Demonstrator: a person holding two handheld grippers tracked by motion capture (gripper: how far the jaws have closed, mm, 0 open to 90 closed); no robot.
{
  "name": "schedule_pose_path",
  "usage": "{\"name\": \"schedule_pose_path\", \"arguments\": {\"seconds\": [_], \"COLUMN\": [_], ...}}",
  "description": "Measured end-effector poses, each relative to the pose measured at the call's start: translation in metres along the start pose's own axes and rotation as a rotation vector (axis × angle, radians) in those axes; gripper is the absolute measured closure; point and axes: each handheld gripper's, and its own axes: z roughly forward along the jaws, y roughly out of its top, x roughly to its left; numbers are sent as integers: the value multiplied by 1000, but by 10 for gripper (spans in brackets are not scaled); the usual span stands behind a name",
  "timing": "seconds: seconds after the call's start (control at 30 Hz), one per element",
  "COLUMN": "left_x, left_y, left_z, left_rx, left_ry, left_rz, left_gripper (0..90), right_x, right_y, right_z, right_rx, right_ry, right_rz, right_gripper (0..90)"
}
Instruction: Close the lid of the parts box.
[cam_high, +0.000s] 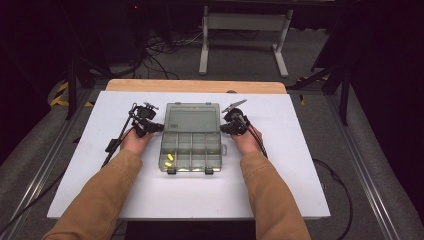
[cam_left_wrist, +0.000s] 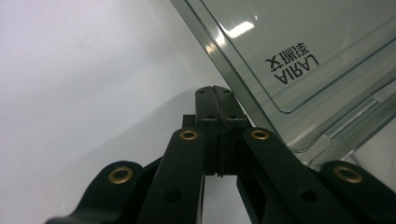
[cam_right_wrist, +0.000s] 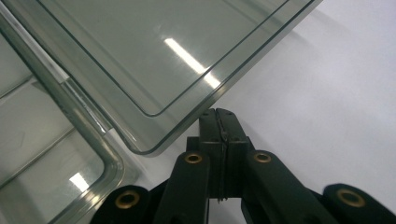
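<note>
**Both grippers closed, flanking the open box**

Clear grey plastic compartment box (cam_high: 191, 145) lies mid-table on the white board (cam_high: 300, 165), its lid (cam_high: 192, 117) swung open away from the person. Two small yellow pieces (cam_high: 168, 160) sit in a near-left compartment. Left gripper (cam_high: 156, 127) — jaws pressed together, empty — sits just beside the lid's left edge. Right gripper (cam_high: 225, 128) — likewise closed on nothing — sits at the lid's right edge.

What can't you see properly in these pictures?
- Yellow pieces in the box: too small in the high view to tell what they are.
- Whether the left gripper touches the lid: left gripper view, unclear.
- Box compartments: cut off by the right gripper view's left edge.
</note>
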Motion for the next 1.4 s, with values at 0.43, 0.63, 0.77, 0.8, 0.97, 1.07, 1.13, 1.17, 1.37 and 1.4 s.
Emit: {"name": "schedule_pose_path", "arguments": {"seconds": [0.43,0.63,0.77,0.8,0.97,1.07,1.13,1.17,1.37,1.4], "left_x": [-2,-3,-3,-3,-4,-5,-5,-5,-7,-7], "left_y": [0,0,1,2,4,4,4,4,4,4], "left_z": [2,-2,-4,-6,-11,-13,-15,-15,-18,-18], "left_rx": [-18,-46,-60,-68,-102,-110,-119,-121,-121,-121], "left_ry": [14,35,35,36,46,50,57,57,51,51], "left_rz": [-18,-15,-17,-11,-5,-5,1,2,3,3], "left_gripper": [896,896,896,896,896,896,896,896,896,896], "right_x": [0,0,-1,0,2,2,3,2,4,4], "right_y": [4,2,1,2,5,6,7,8,9,9], "right_z": [4,3,2,2,-3,-4,-6,-7,-13,-13], "right_rx": [-13,-28,-57,-68,-96,-111,-118,-125,-138,-139], "right_ry": [-23,-30,-25,-34,-54,-56,-62,-64,-79,-79], "right_rz": [5,26,52,55,34,36,32,25,7,8], "right_gripper": [900,900,900,900,900,900,900,900,900,900]}}
